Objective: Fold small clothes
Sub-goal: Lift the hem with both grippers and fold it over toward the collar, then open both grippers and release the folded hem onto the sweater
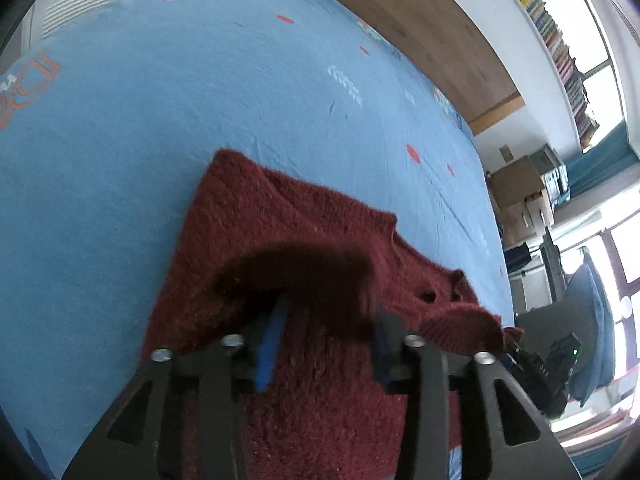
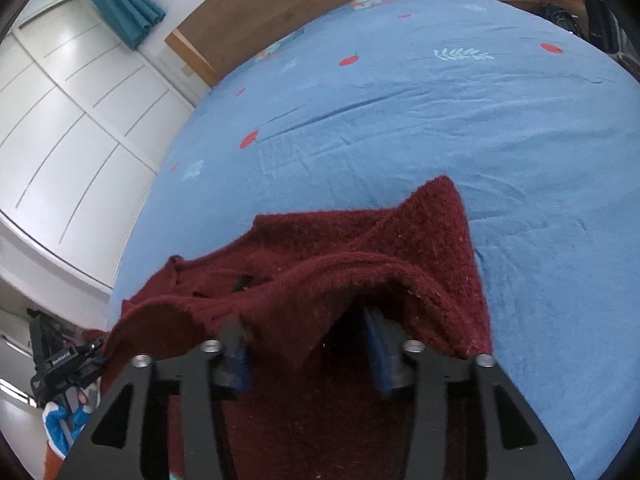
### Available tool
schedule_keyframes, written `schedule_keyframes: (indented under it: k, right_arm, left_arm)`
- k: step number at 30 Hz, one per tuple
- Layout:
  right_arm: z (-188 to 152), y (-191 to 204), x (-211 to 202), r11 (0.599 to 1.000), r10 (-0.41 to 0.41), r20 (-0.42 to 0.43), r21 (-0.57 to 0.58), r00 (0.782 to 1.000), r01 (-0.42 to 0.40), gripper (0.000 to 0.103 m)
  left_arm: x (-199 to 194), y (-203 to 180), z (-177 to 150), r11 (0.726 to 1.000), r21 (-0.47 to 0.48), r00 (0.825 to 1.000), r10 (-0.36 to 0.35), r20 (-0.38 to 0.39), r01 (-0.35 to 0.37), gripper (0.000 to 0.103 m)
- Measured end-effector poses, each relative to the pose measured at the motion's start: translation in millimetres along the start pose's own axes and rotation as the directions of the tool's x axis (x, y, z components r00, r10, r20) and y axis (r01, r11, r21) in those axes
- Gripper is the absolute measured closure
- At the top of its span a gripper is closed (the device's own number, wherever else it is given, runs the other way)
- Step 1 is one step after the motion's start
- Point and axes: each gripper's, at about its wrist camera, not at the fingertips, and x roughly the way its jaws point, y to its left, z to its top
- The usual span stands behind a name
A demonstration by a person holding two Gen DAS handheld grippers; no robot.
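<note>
A dark red knitted sweater point(image 1: 288, 216) lies on the blue bedsheet point(image 1: 160, 100), part lifted. In the left wrist view my left gripper point(image 1: 324, 320) has its blue-padded fingers point(image 1: 272, 344) apart, with a fold of the sweater draped over the tips. In the right wrist view my right gripper point(image 2: 312, 344) also has its fingers point(image 2: 380, 348) apart, and the sweater point(image 2: 360, 248) hangs over them like a tent. Fingertips are hidden under the knit. The right gripper also shows in the left wrist view point(image 1: 536, 364) at the sweater's right edge, and the left gripper in the right wrist view point(image 2: 68, 368) at its left edge.
The bed has a wooden headboard point(image 1: 420, 32). White wardrobe doors point(image 2: 72, 128) stand left of the bed. Cardboard boxes point(image 1: 520, 192) and a bookshelf point(image 1: 560, 40) are on the far side. Blue sheet stretches beyond the sweater point(image 2: 440, 120).
</note>
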Motion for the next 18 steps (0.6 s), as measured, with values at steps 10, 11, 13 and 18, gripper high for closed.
schedule_keyframes:
  k: [10,11,13,18]
  right_arm:
    - [16.0,16.6,-35.1,0.989,-0.094,0.095,-0.107,0.991,0.104,0.038]
    - [14.4,25.4,-35.3,0.981,-0.108,0.097,-0.154,0.989,0.122,0.038]
    - [10.6,38.8,-30.1,0.965,-0.129,0.094,-0.217,0.987,0.147,0.037]
    - [-6.4,60.8,-1.0,0.928,-0.186,0.066,-0.316,0.980,0.197,0.033]
  left_arm:
    - [-43.1,-16.4,8.5,0.980,0.112,0.979,0.147,0.140,-0.163,0.057]
    - [-42.6,-20.1,6.3,0.975,0.134,0.977,0.156,0.144,-0.176,0.057]
    - [-36.3,-27.8,1.8,0.967,0.173,0.976,0.166,0.141,-0.189,0.057]
    - [1.9,-44.1,-16.7,0.936,0.265,0.972,0.212,0.103,-0.232,0.057]
